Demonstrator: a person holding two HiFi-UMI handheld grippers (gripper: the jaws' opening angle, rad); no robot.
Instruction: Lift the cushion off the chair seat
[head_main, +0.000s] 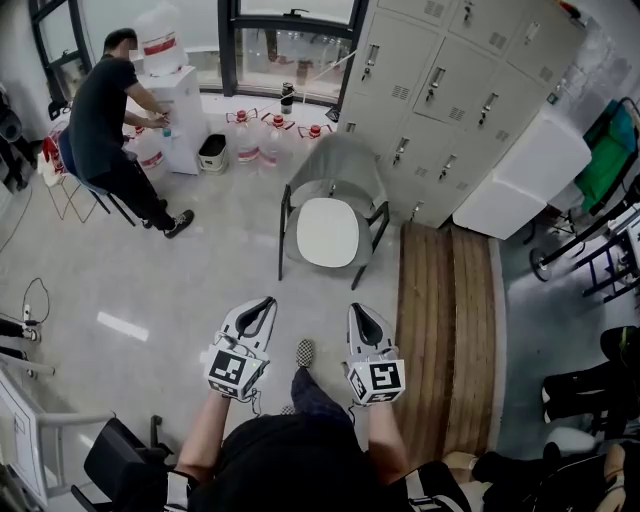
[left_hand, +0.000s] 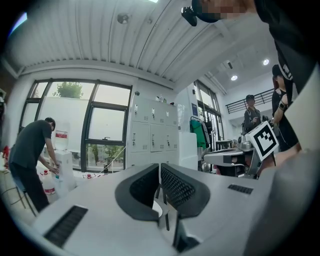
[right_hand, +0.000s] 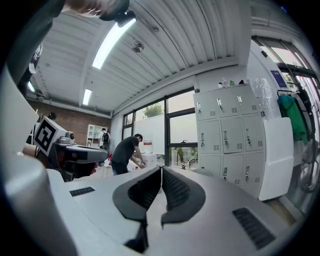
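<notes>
The cushion is white and flat. It is shaped like a square with round corners. It lies on the seat of a grey chair with a curved back and dark legs, and it fills most of the seat. The chair stands on a pale, shiny floor. Grey lockers are behind it, and a strip of wooden boards is just beside it.

The left hand-held gripper and the right hand-held gripper are side by side, well apart from the chair. Both point at it. Each has its jaws closed together with nothing between them.

Far off, a person in dark clothes bends over by the window.
</notes>
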